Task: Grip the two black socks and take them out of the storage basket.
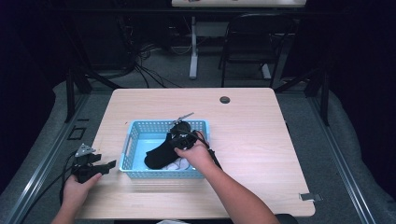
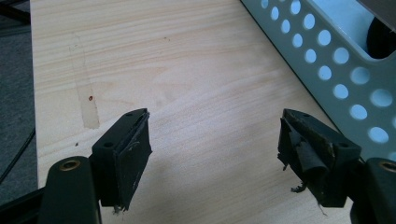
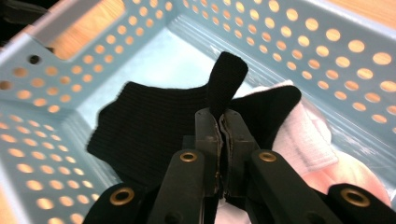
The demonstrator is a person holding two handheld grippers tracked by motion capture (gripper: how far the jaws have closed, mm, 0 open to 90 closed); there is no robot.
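Wooden table (image 1: pixel 252 140) bears a blue basket (image 1: pixel 135 135); chair (image 1: pixel 252 42) behind.

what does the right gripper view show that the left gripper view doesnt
The right gripper view shows the right tongs shut on a fold of the black sock, with a white sock beside it, inside the basket. The left gripper view shows the left tongs open, nothing between them, over bare wooden table. Both show the blue perforated basket.
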